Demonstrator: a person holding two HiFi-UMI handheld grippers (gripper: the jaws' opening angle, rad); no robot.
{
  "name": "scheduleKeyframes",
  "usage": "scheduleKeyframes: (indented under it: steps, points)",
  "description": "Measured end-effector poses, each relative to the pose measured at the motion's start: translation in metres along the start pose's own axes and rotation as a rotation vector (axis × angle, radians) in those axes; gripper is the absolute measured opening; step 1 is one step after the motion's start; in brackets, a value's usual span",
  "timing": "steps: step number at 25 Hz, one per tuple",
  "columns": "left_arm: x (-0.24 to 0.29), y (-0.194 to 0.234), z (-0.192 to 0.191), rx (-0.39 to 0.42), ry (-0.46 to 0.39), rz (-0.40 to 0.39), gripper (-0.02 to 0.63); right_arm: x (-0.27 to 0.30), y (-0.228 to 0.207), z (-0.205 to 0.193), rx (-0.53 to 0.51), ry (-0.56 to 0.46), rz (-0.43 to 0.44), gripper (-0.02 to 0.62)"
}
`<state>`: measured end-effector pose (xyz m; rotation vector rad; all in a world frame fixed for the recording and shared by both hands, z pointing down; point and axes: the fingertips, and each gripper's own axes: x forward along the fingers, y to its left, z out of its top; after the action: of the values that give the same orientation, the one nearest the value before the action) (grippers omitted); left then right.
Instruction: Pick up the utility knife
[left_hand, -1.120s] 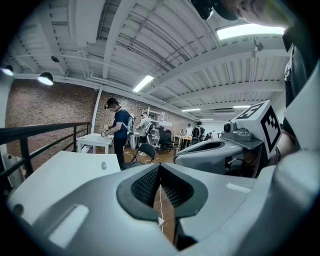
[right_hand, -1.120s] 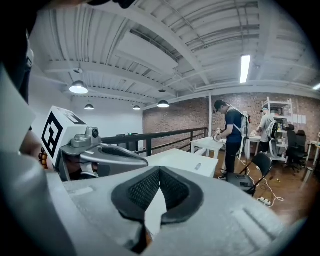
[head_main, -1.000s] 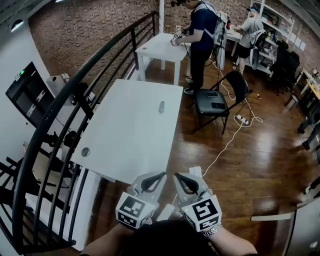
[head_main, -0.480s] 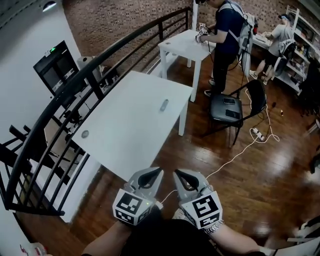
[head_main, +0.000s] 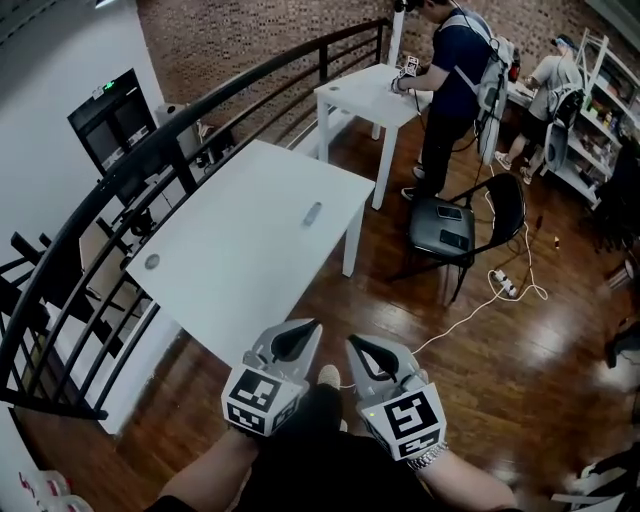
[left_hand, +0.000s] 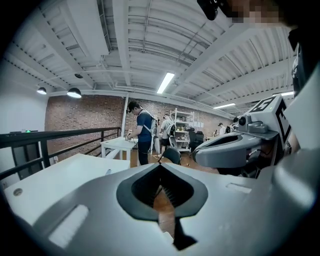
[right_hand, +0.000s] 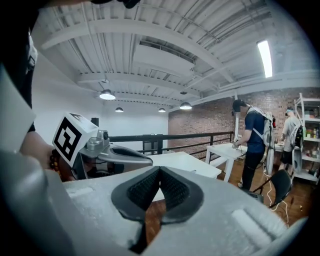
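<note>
The utility knife (head_main: 312, 213), a small grey handle, lies on the long white table (head_main: 240, 270) toward its far end. It shows as a small sliver (left_hand: 108, 171) on the tabletop in the left gripper view. Both grippers hang side by side over the wooden floor, short of the table's near corner and well apart from the knife. My left gripper (head_main: 310, 326) is shut with nothing in it, its tips meeting (left_hand: 160, 165). My right gripper (head_main: 352, 343) is also shut and empty, pads touching (right_hand: 159, 170).
A black railing (head_main: 150, 150) runs along the table's left side. A small round disc (head_main: 152, 261) sits on the table's near left. Beyond are a black folding chair (head_main: 448, 222), a floor cable (head_main: 480, 305), and a person (head_main: 445, 80) at a second white table (head_main: 365, 95).
Both grippers have travelled forward together toward the long table, still shut. The table and railing now sit further left in the head view.
</note>
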<state>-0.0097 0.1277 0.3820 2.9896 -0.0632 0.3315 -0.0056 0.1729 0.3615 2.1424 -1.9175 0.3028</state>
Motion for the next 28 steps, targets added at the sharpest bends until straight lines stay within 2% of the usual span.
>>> scheduleKeyframes:
  steps: [6,13,21,28]
  points:
    - [0.04,0.018,-0.004,-0.023,-0.008,0.015,0.017,0.025,-0.028,0.002,-0.047,0.02,0.021,-0.008]
    - [0.094,0.076,-0.02,-0.101,0.019,0.072,0.042,0.087,-0.079,-0.005,-0.062,0.068,0.057,-0.008]
    - [0.173,0.158,-0.052,-0.186,0.075,0.165,0.1,0.177,-0.141,-0.02,-0.081,0.177,0.155,-0.008]
    - [0.213,0.197,-0.054,-0.197,0.162,0.168,0.141,0.243,-0.166,-0.012,-0.076,0.217,0.215,-0.008]
